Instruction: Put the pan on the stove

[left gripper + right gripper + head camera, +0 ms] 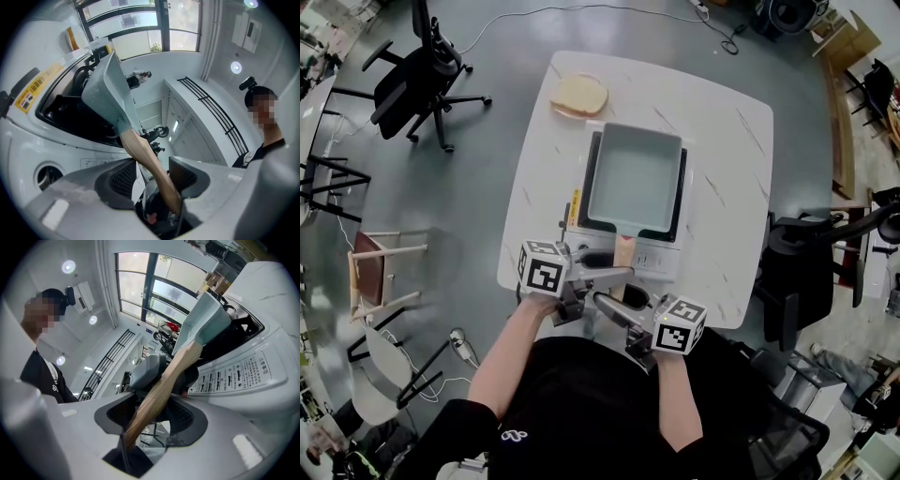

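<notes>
A square pale-blue pan (pixel 635 176) sits flat on the white portable stove (pixel 661 258) in the middle of the table. Its wooden handle (pixel 623 251) points toward me over the stove's front panel. My left gripper (pixel 619 274) reaches in from the left and is shut on the handle's end. My right gripper (pixel 602 300) comes in from the right, just nearer to me, and is shut on the same handle. In the left gripper view the handle (pixel 143 150) runs between the pads of the gripper (pixel 152 173) up to the pan (pixel 110 89). In the right gripper view the handle (pixel 173 371) crosses the gripper (pixel 157 411) likewise.
A slice of bread (pixel 578 96) lies at the far left corner of the white marble table (pixel 722 122). Black office chairs stand at the upper left (pixel 417 80) and at the right (pixel 806 272). A wooden stool (pixel 380 272) is on the floor to the left.
</notes>
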